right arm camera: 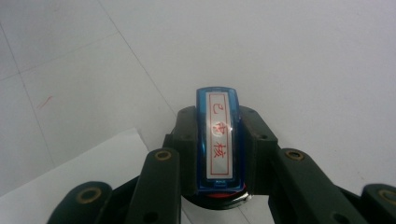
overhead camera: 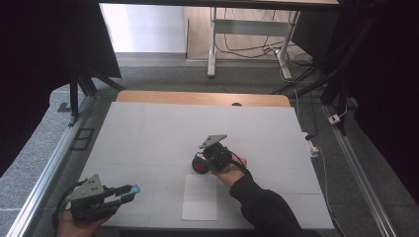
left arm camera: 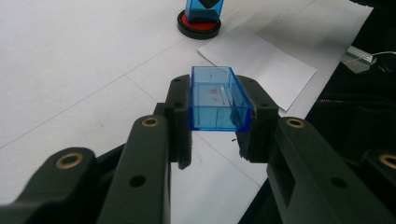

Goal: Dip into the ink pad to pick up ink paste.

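Observation:
My left gripper at the table's near left corner is shut on a clear blue plastic cap, an open box with red smudges inside, held between the jaws. My right gripper near the table's middle is shut on a blue stamp that bears a white label with red characters. The stamp stands on a round black ink pad with a red face, also visible as the ink pad far off in the left gripper view. A white sheet of paper lies just in front of the pad.
A white mat covers the wooden table, with faint grid lines across it. Metal rails run along both sides. Cables and a table frame stand on the floor beyond the far edge.

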### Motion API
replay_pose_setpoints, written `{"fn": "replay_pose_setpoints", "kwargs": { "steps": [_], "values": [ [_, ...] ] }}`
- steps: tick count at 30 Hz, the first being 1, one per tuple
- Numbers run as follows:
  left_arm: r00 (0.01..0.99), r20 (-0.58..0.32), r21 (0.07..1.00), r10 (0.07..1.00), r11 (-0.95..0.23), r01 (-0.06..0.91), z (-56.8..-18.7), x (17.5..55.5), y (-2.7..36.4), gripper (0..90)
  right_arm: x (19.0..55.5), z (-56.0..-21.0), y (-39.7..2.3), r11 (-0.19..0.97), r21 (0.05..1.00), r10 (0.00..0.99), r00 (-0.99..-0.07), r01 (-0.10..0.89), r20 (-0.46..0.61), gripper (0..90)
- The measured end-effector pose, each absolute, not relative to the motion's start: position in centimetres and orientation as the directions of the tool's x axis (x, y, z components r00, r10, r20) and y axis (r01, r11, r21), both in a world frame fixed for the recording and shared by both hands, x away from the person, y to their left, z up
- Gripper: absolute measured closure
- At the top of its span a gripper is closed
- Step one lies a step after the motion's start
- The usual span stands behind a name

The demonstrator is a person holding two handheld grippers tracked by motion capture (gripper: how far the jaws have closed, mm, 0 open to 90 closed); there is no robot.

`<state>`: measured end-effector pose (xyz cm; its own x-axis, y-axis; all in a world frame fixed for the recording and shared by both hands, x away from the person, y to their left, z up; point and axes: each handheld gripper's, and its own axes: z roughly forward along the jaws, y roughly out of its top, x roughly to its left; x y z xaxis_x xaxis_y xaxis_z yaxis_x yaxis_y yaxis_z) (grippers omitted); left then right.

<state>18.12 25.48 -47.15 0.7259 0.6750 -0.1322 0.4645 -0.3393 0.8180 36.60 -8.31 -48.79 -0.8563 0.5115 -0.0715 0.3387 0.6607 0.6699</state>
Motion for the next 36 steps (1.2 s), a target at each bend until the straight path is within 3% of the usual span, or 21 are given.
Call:
{"fn": "replay_pose_setpoints", "kwargs": {
  "steps": [36],
  "values": [
    [0.725, -0.136, 0.818, 0.676, -0.336, 0.467, -47.1, 18.1, 25.6, 67.9, 36.6, -47.6, -8.8, 0.62, 0.7, 0.536, -0.843, 0.355, -0.047, 71.0]
  ]
}}
